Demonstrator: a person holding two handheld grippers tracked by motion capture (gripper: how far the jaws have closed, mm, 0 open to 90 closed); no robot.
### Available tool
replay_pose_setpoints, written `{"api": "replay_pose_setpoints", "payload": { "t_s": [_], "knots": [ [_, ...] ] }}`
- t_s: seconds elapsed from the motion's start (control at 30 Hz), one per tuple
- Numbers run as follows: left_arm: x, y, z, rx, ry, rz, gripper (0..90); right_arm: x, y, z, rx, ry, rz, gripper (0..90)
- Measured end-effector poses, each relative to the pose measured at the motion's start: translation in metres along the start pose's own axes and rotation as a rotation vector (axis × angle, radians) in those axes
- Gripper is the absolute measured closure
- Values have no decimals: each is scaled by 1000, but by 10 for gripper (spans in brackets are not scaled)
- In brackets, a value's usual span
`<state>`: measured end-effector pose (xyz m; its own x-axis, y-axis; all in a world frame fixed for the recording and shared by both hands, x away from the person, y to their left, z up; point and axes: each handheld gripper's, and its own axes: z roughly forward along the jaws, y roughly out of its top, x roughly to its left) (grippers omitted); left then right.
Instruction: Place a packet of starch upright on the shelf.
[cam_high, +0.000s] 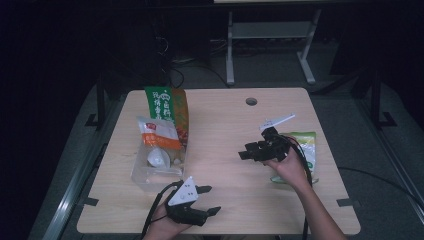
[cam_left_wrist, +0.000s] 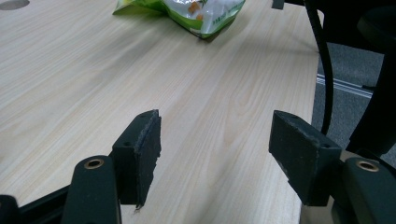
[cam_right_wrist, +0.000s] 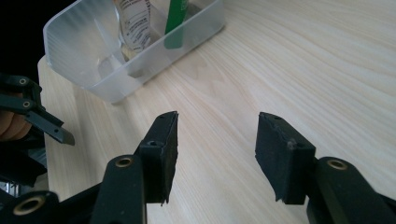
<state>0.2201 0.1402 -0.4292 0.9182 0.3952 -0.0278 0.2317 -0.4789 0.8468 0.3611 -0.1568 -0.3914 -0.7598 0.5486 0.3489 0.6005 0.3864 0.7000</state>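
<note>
The left gripper (cam_high: 209, 199), at 6 o'clock on the light wooden table (cam_high: 225, 125), has its 2 jaws spread and empty. The right gripper (cam_high: 246, 151), at 3 o'clock, also gapes empty. The clear plastic rectangular bin (cam_high: 142, 176) of packets sits at 9 o'clock, a green-and-white snack bag (cam_high: 306, 142) at 3 o'clock.

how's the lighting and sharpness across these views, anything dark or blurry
High view: dim overall, surroundings nearly black, the table lit, detail soft, the print on the green packet unreadable. Left gripper view: bright and even, the wood grain crisp, the green-and-white bag slightly soft at the top edge. Right gripper view: well lit, the clear plastic bin shows mild glare, the upper left corner black.
</note>
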Motion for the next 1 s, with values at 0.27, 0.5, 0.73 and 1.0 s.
{"api": "replay_pose_setpoints", "payload": {
  "t_s": [0.27,0.5,0.73,1.0],
  "knots": [
    [0,0,2,-2,-2,-8,337,-6,-14,-7,10,-12,21,474],
    [1,0,4,-2,-3,-11,337,-11,-25,-14,10,-25,45,473],
    [2,1,6,4,-5,-13,331,-14,-35,-23,8,-45,54,463],
    [5,9,15,6,-5,-21,289,-19,-48,-40,5,-88,79,427]
  ]
}}
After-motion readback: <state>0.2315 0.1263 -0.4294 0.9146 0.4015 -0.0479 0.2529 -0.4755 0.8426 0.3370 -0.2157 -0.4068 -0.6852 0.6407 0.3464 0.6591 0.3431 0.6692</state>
